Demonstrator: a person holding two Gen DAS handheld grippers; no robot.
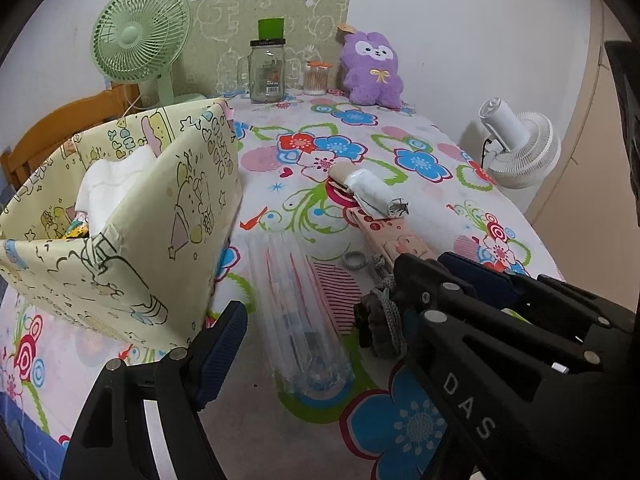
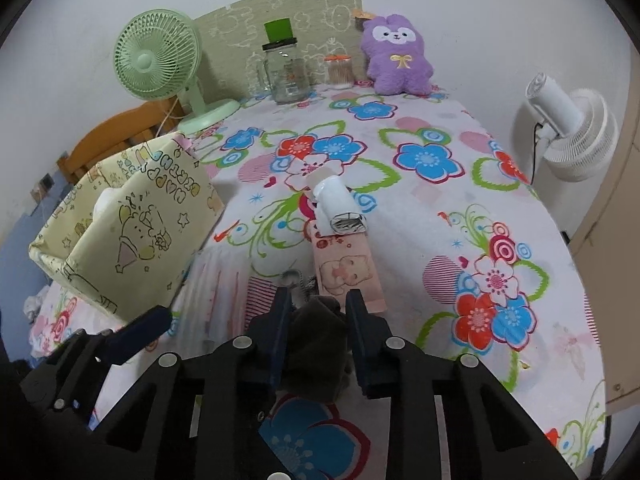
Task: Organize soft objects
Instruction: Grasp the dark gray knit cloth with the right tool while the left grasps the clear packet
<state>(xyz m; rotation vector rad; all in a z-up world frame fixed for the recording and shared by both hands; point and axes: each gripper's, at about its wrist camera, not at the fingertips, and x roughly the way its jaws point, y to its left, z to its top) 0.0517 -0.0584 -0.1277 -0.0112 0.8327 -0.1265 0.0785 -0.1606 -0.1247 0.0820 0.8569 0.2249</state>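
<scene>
My right gripper is shut on a dark grey soft bundle with a grey cord, low over the near part of the flowered table. My left gripper stands open above a clear air-cushion sleeve that lies on the cloth; only its left finger shows, since the right gripper's black frame covers the other side. A pink pig-print cloth and a white roll lie just ahead. A purple plush sits at the far edge.
A yellow cartoon-print fabric box with white cloth inside stands at the left. At the back are a green fan, a glass jar and a swab jar. A white fan stands off the right edge, a wooden chair behind the box.
</scene>
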